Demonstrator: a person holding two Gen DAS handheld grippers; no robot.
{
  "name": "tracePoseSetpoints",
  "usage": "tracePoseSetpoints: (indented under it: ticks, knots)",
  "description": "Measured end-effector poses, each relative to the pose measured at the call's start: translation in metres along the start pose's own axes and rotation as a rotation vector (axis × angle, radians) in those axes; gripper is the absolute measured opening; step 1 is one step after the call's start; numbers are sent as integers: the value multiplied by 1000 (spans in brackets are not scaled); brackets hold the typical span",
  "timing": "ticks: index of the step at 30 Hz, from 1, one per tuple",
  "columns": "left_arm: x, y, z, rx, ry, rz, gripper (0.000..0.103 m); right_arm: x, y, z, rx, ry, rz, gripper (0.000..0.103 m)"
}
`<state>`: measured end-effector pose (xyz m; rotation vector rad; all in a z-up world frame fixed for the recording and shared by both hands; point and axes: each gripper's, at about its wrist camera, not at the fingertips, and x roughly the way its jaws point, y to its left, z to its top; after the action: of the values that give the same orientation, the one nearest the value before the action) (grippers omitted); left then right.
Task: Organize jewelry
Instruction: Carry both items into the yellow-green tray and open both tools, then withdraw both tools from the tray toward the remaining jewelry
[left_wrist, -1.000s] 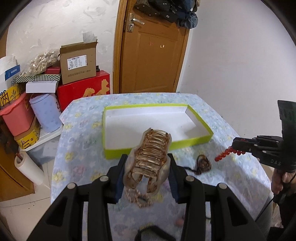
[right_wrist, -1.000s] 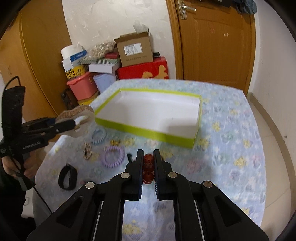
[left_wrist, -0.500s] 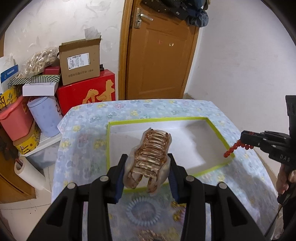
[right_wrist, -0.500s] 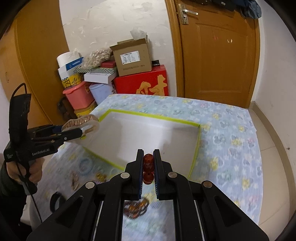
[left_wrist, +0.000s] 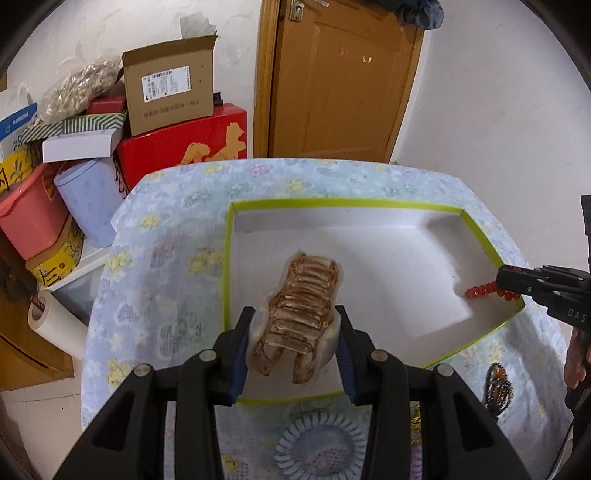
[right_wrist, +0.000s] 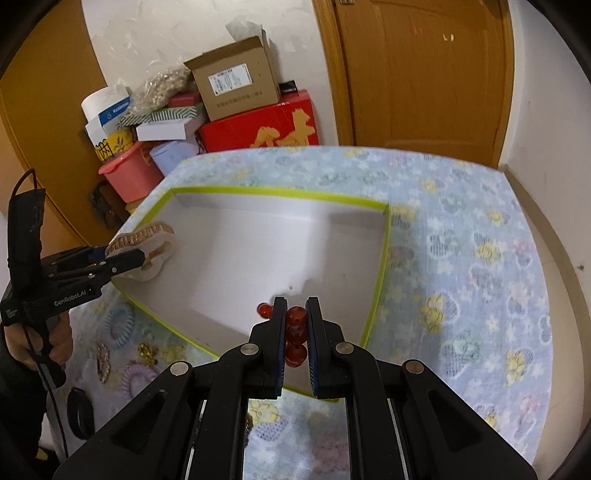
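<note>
My left gripper (left_wrist: 295, 325) is shut on a translucent brown claw hair clip (left_wrist: 299, 317) and holds it over the near left part of the white tray with a lime-green rim (left_wrist: 332, 202). It also shows in the right wrist view (right_wrist: 140, 254). My right gripper (right_wrist: 295, 314) is shut on a red bead bracelet (right_wrist: 295, 332) above the tray's near right corner (right_wrist: 373, 306); the beads also show in the left wrist view (left_wrist: 480, 291). The tray's inside is bare.
On the floral cloth (right_wrist: 461, 258) near the tray lie a pale blue coil hair tie (left_wrist: 319, 443), a dark amber ornament (left_wrist: 498, 387), a purple coil tie (right_wrist: 138, 376), small gold pieces (right_wrist: 146, 349) and a black band (right_wrist: 79, 413). Boxes and tubs (left_wrist: 166, 96) are stacked beyond the table's far left.
Both grippers have moved forward from over the cloth to above the tray, each still holding its item.
</note>
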<state>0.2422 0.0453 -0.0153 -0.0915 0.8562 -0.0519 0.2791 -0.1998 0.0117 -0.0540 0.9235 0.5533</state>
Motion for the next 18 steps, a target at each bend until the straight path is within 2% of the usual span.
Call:
tracePoseSetpoints:
  ticks: [4,7,13,18]
  knots:
    - [-1,-2,-2,1,-3,9,43,0,0,-6,-2,11,-15,11]
    - [-3,-4,-3,9,-6,20,43,-2,0,-11,-3,11,-24,19]
    - [-14,-4,-6,-3,-15,10,43,-14,2,-16,-7,-10,-30,28]
    - [-33,-5,-13,-7,-29,5,43,-35,11,-27,-9,-42,-35,29]
